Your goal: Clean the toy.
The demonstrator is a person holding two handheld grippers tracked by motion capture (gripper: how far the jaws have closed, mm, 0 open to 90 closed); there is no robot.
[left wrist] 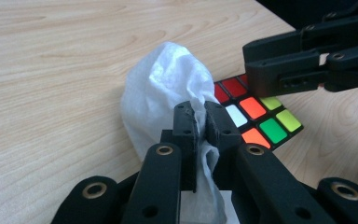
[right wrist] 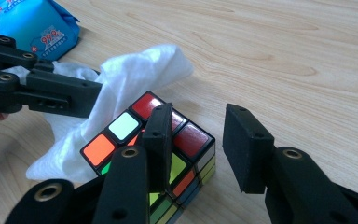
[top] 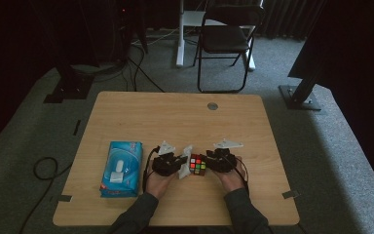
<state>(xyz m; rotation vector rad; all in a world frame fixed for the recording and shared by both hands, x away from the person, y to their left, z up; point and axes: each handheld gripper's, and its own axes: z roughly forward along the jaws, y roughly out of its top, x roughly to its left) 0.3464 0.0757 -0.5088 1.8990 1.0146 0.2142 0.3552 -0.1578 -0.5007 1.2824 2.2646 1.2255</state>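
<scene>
A scrambled colour cube [top: 198,165] lies on the wooden table [top: 175,117] between both hands. My left gripper [left wrist: 199,112] is shut on a crumpled white wipe [left wrist: 163,79], which rests against the cube's [left wrist: 256,116] left side. My right gripper [right wrist: 199,112] stands open over the cube [right wrist: 123,126]. Its left finger crosses the cube's top, and its right finger [right wrist: 244,144] stays apart from the cube's right side. From above, the left gripper [top: 180,165] and right gripper [top: 213,163] flank the cube, with the wipe [top: 187,152] between the left one and the cube.
A blue pack of wet wipes [top: 121,168] lies on the table's left part, close to the left hand. A round metal grommet [top: 213,106] sits near the far edge. A black folding chair [top: 224,39] stands beyond the table.
</scene>
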